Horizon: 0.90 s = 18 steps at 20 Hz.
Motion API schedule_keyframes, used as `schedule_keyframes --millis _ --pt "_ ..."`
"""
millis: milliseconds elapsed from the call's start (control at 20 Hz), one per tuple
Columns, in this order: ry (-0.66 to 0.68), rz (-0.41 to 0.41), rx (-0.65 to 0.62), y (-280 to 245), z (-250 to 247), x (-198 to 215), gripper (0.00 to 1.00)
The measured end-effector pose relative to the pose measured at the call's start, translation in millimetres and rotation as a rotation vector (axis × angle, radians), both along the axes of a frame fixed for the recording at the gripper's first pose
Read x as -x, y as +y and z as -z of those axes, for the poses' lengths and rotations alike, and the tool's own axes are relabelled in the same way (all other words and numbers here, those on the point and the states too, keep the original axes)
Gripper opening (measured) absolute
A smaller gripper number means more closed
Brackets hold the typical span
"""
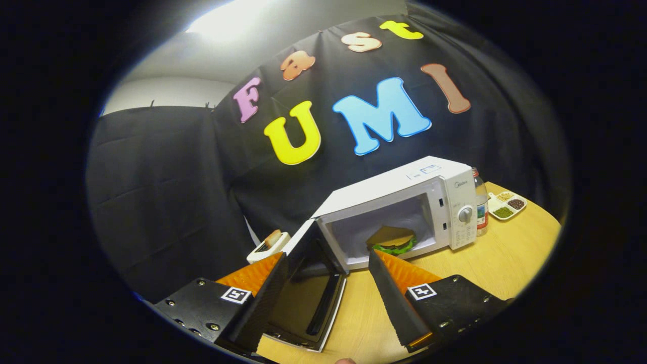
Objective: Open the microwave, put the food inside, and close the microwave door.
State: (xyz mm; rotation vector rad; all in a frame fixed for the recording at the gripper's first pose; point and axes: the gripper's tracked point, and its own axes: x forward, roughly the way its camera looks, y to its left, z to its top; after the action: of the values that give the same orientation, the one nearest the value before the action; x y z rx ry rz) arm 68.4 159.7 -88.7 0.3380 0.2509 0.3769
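A white microwave (440,202) stands on the wooden table (485,268), its door (308,293) swung wide open toward me. Inside the cavity lies the food, a burger (391,239) with a brown bun and green lettuce. My gripper (328,260) is open, with nothing between its fingers. The left finger (268,293) overlaps the open door's outer edge, while the right finger (391,293) is just in front of the cavity's opening. The burger sits beyond the fingertips, apart from them.
A bottle (481,202) stands right of the microwave, with a white divided dish of grains (507,206) beyond it. A small white tray with a sausage-like item (269,244) lies left of the door. Bare table stretches right of the fingers.
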Motion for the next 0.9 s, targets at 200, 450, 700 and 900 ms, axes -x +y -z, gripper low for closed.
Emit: schedule_keyframes --millis 200,450,700,900 --pt "-0.055 -0.133 0.040 49 -12 38 0.97" --pt "-0.132 -0.320 0.075 112 -22 85 0.97" --pt "-0.118 -0.493 0.053 163 -11 121 0.97" --pt "-0.064 -0.582 0.109 185 20 137 0.90"
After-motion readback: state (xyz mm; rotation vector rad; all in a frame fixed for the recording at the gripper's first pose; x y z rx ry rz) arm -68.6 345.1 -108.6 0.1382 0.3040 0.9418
